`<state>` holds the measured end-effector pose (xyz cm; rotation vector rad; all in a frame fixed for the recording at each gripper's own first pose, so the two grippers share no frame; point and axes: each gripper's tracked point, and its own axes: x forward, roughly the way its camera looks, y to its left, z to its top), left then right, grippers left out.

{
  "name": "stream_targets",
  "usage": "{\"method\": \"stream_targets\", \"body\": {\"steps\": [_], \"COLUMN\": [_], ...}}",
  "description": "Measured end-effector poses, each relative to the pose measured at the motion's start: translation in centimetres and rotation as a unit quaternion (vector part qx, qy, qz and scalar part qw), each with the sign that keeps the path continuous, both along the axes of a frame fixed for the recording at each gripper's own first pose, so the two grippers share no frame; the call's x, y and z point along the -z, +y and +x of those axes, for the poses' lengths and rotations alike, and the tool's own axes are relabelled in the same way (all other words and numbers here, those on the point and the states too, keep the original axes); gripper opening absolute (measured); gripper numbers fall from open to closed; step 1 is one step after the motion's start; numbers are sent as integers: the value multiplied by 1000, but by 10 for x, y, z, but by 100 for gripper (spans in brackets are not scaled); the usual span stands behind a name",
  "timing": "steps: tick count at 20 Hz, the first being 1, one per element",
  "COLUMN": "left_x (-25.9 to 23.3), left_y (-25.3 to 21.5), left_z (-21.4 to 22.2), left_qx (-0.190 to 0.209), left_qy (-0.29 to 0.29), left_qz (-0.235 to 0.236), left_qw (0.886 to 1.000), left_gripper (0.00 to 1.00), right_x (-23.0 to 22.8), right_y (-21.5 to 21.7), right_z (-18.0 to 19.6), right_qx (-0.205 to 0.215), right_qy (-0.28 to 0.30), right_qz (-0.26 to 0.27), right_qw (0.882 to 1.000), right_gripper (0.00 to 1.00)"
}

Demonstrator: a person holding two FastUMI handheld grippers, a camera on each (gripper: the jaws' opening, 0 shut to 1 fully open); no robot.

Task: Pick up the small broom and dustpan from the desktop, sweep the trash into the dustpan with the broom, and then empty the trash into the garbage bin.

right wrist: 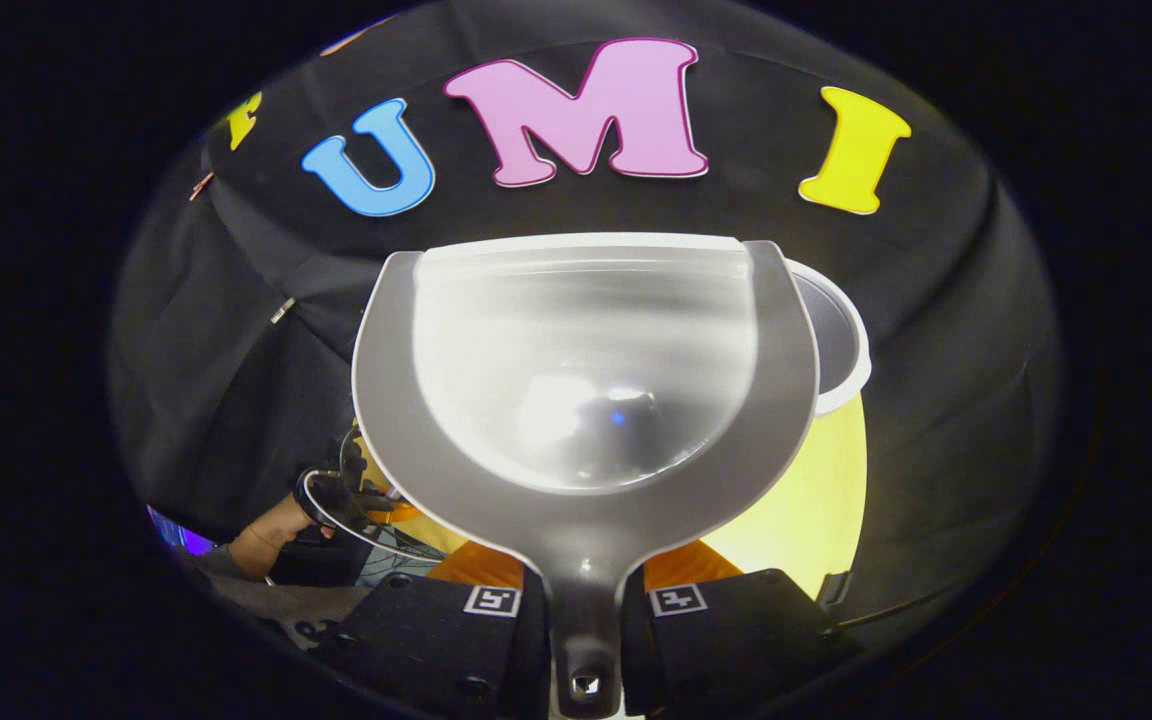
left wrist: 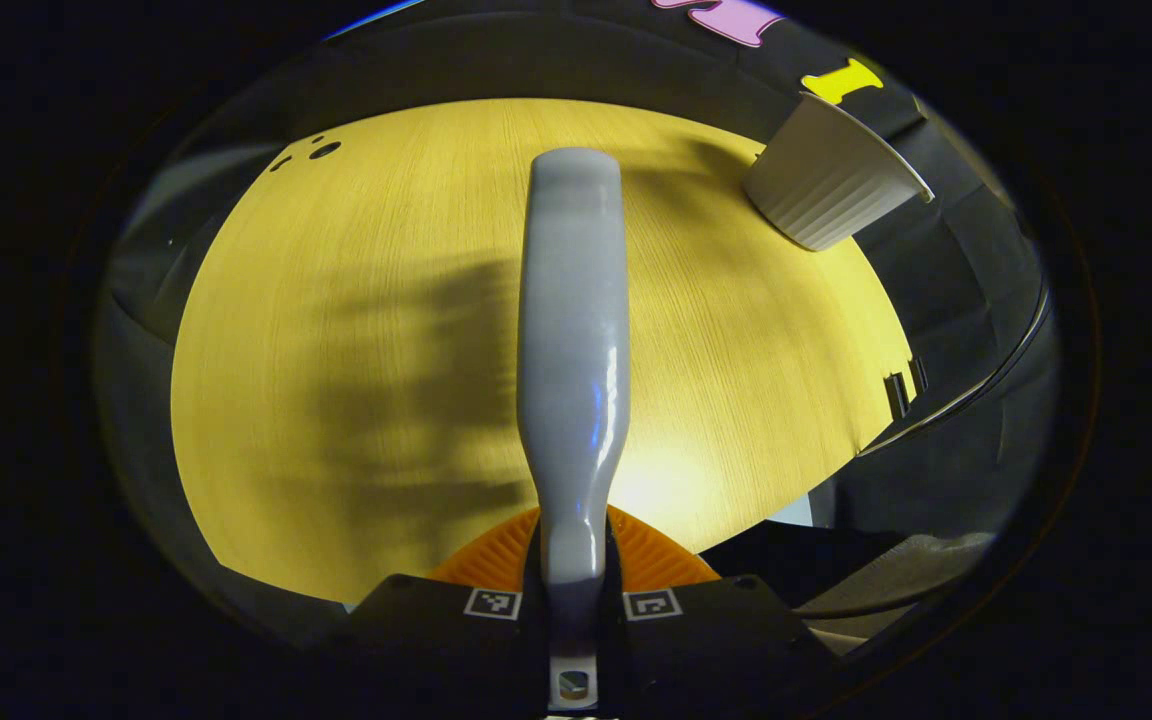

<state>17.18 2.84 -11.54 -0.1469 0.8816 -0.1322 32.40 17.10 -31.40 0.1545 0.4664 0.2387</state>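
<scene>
Your right hand-held gripper (right wrist: 584, 600) clamped the grey plastic dustpan (right wrist: 586, 400) by its handle, mouth raised beside the white ribbed garbage bin (right wrist: 836, 345), your left hand-held gripper (left wrist: 572, 600) pinching the grey broom handle (left wrist: 574, 330) above the yellow wooden tabletop (left wrist: 336, 350); overtilting risked spillage.

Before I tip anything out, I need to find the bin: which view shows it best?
The left gripper view: the white ribbed bin stands in the open at the desk's far edge, its outer wall plain. In the right gripper view the dustpan held in front covers most of it, leaving a piece of rim and inside.
</scene>
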Motion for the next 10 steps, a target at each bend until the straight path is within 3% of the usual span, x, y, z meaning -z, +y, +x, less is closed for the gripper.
{"method": "stream_targets", "body": {"steps": [10], "left_x": [-4], "left_y": [6], "left_z": [1], "left_qx": [-3], "left_qy": [3], "left_qz": [7], "left_qw": [1000], "left_gripper": [23], "right_x": [101], "right_y": [43], "right_z": [36], "right_qx": [-16], "right_qy": [40], "right_qz": [-39], "right_qw": [998], "right_gripper": [32]}}
